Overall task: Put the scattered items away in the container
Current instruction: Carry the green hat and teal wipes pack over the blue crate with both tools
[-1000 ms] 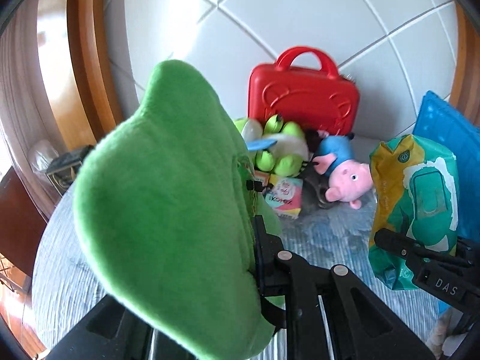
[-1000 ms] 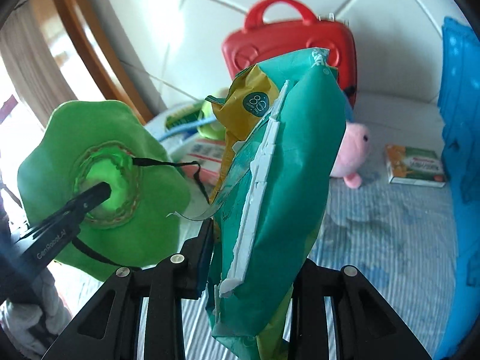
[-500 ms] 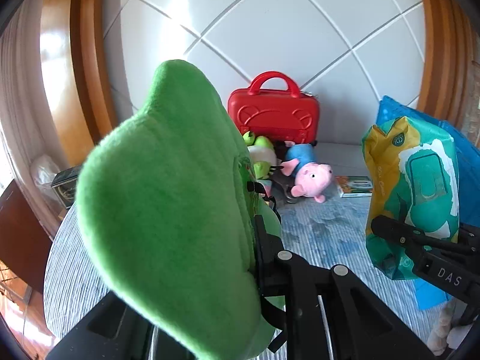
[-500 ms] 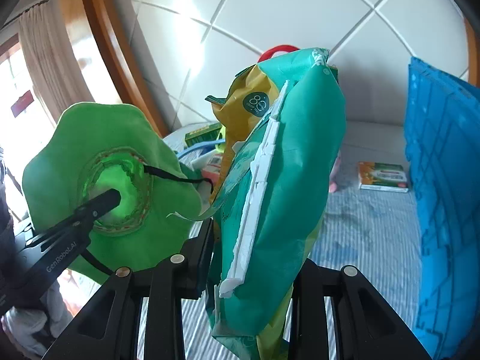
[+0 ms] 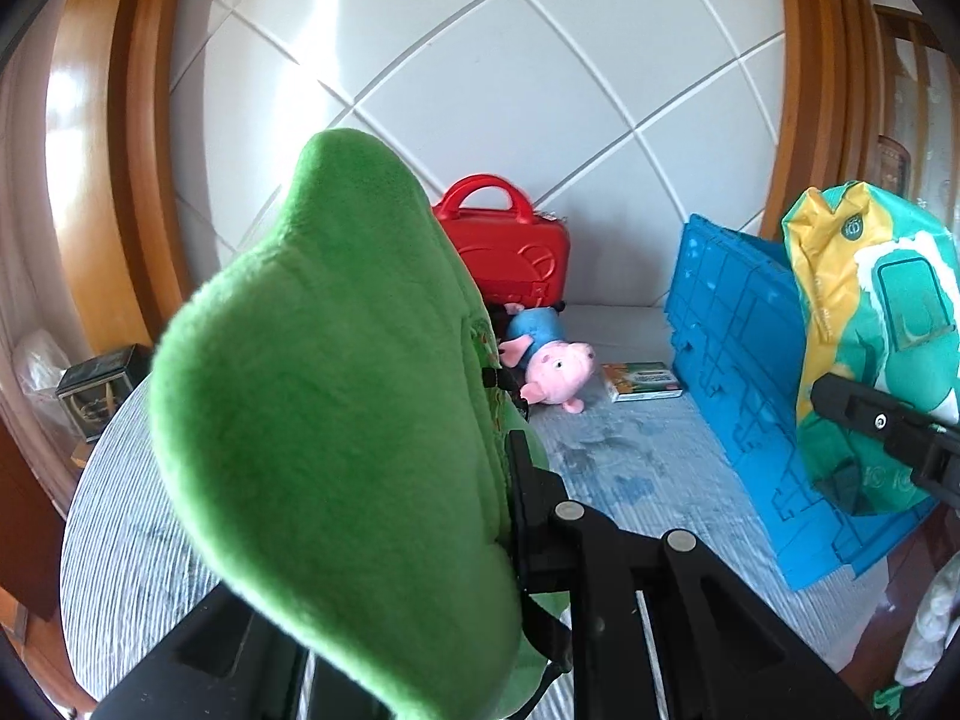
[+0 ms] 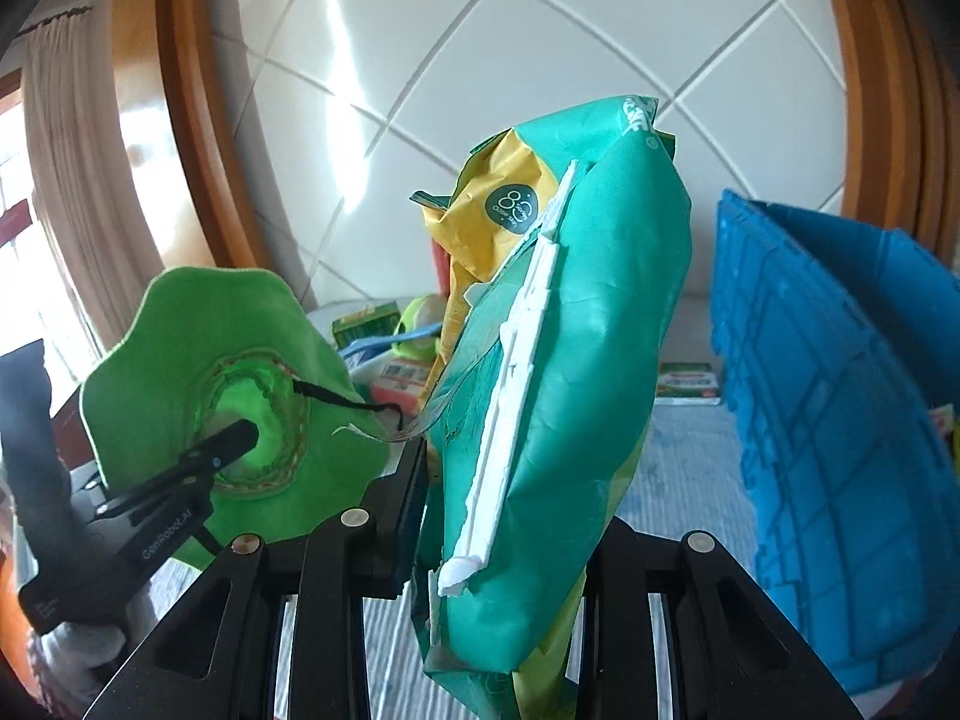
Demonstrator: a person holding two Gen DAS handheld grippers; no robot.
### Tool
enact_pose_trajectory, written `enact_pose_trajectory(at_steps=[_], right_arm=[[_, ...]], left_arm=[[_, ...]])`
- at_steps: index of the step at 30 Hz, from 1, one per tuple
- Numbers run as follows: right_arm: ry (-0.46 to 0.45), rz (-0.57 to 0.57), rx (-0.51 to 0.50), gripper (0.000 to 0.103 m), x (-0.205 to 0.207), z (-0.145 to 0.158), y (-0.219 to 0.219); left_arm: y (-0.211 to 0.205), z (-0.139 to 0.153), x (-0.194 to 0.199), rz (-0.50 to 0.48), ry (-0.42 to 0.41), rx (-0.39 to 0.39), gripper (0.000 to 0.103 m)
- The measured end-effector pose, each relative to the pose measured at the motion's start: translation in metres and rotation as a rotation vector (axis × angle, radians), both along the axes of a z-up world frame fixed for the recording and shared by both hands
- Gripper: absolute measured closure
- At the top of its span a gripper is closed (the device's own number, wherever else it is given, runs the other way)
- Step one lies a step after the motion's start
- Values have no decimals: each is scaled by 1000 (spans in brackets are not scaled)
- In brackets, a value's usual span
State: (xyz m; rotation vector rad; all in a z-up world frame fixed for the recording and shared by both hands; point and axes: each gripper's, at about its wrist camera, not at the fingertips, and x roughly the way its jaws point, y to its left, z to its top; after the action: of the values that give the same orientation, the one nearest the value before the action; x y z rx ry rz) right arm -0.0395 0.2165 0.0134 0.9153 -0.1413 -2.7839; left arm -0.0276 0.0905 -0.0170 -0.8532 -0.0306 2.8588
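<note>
My left gripper is shut on a green plush toy that fills the left wrist view; the toy also shows in the right wrist view. My right gripper is shut on a teal and yellow wipes pack, held upright in the air; the pack shows in the left wrist view too. The blue crate stands to the right, also seen from the left wrist. Both held items are up above the table, left of the crate.
A red case stands at the back wall. A pink pig plush and a small green box lie on the striped tablecloth. More toys and boxes lie behind the pack. A dark box sits far left.
Both grippers have risen and pulled back with their items. The table objects look smaller and farther, and the blue crate has come more into view on the right.
</note>
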Motion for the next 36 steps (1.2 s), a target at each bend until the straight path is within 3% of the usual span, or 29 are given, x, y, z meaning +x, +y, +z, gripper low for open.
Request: enact_pose_trajectory(at_steps=[6, 12, 22, 26, 30, 36], right_arm=[[73, -107, 0, 73, 14, 23, 51], [145, -221, -19, 73, 35, 39, 138], [126, -378, 51, 73, 45, 32, 330], [108, -373, 61, 73, 59, 21, 392], [83, -351, 27, 73, 60, 10, 447], [50, -274, -15, 73, 58, -11, 464]], left_arm=[[41, 31, 10, -61, 88, -9, 88], [106, 61, 17, -94, 147, -11, 88], [310, 113, 28, -248, 225, 16, 88], [377, 119, 25, -280, 191, 33, 88], [431, 96, 9, -278, 102, -68, 88], [458, 60, -7, -219, -60, -195, 87]])
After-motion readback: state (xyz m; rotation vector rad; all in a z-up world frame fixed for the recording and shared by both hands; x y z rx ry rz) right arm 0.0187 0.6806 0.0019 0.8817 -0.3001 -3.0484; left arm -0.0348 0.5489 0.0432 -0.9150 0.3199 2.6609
